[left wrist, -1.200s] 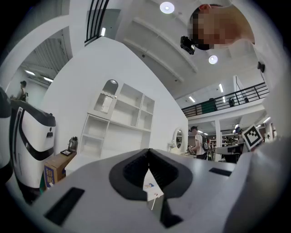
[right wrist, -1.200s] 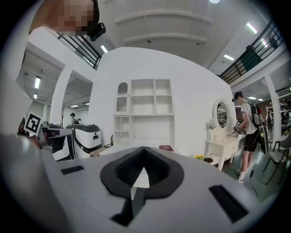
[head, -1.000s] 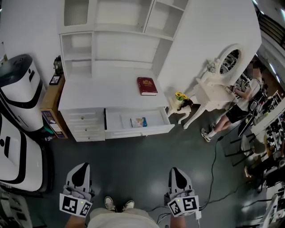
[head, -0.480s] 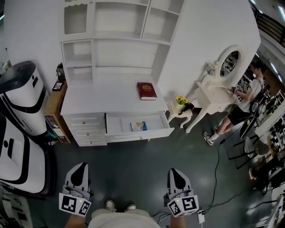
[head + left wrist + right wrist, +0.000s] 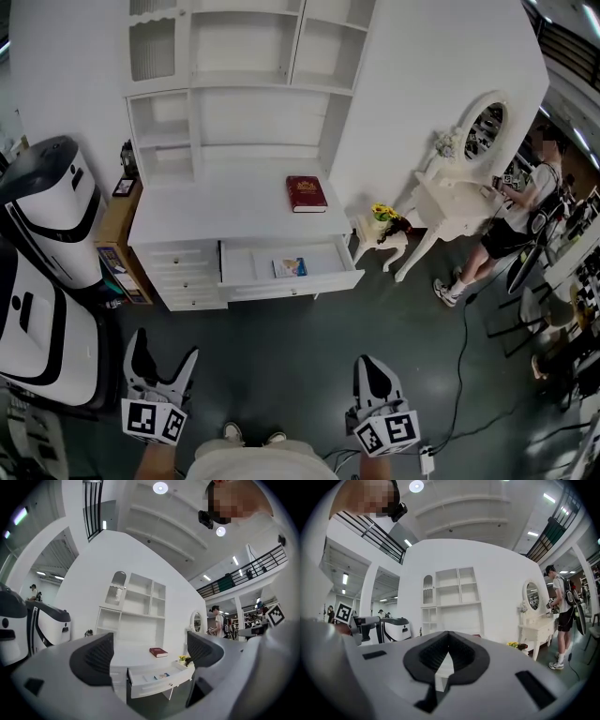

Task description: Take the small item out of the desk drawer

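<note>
Dark grey floor [image 5: 309, 347] runs up to the white wooden desk [image 5: 216, 211]. Its wide white drawer [image 5: 323, 251] hangs open, and the small flat blue-and-white item [image 5: 290, 268] lies inside. A red hardback book [image 5: 307, 193] sits on the desktop. Well short of the desk, the left gripper [image 5: 164, 349] is opening its jaws wide on nothing. The right gripper [image 5: 372, 367] has its jaws pressed together, empty.

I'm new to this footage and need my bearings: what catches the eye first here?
The open drawer of the white desk, a small item lying inside, and the red book on the desktop. Nearer the person, the left gripper is opening its jaws on nothing; the right gripper is shut.
</note>
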A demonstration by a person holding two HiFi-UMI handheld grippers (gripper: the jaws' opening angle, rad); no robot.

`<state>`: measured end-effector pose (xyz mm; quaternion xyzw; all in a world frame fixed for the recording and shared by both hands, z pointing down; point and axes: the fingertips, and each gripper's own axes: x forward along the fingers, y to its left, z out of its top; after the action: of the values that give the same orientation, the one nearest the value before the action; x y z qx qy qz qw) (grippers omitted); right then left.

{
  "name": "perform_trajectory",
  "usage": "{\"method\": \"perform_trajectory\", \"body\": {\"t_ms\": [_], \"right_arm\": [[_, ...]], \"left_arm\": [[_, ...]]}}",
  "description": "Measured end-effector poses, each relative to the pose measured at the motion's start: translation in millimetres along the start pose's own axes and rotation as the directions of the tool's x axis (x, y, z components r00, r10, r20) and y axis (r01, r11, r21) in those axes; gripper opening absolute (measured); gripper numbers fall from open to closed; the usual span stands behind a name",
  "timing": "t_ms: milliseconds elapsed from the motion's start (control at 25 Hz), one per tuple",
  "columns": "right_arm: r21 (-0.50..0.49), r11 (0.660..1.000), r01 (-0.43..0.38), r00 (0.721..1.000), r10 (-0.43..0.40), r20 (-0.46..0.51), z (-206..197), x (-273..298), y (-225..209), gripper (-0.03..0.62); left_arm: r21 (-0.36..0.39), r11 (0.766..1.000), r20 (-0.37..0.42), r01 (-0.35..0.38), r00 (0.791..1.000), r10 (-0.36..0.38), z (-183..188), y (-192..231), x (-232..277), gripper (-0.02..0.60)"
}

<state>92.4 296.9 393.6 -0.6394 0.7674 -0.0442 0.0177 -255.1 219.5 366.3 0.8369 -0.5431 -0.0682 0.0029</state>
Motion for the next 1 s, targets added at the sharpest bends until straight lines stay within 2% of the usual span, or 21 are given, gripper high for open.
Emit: {"method": "perform_trajectory", "body": {"t_ms": [200, 360, 520, 600, 800, 880, 1000], "right_arm": [[0.017, 1.000, -0.015, 1.000, 0.015, 0.025, -4, -7, -13, 0.009], [0.046, 0.999, -0.020, 0.999, 0.019, 0.027, -12, -8, -20, 0.009], [0.060, 0.998, -0.028, 1.000, 0.027, 0.016, -17, 5, -30, 0.009], [0.056, 0.998, -0.035, 0.999, 0.035, 0.006, -19, 22, -29, 0.009], [0.043, 0.999, -0.021, 0.999, 0.022, -0.030, -29, 71, -35, 0.009], [0.038, 0.999, 0.009, 0.999, -0.007, -0.050, -34, 98, -46, 0.009], [0.033, 0.998, 0.052, 0.996, -0.049, -0.073, -33, 149, -62, 0.009]], "left_arm": [[0.013, 1.000, -0.020, 0.009, 1.000, -0.008, -10, -15, -6, 0.518], [0.032, 0.999, -0.077, -0.006, 0.997, 0.009, -20, -22, -9, 0.520], [0.074, 0.997, -0.083, -0.016, 0.996, 0.022, -20, -21, -1, 0.520], [0.070, 0.997, -0.095, -0.018, 0.995, 0.025, -27, -13, 12, 0.520], [0.015, 1.000, -0.144, 0.025, 0.989, -0.022, -71, 2, 69, 0.520], [-0.003, 0.998, -0.149, 0.060, 0.987, -0.060, -86, 8, 105, 0.520], [-0.015, 0.994, -0.147, 0.107, 0.983, -0.108, -89, 22, 172, 0.520]]}}
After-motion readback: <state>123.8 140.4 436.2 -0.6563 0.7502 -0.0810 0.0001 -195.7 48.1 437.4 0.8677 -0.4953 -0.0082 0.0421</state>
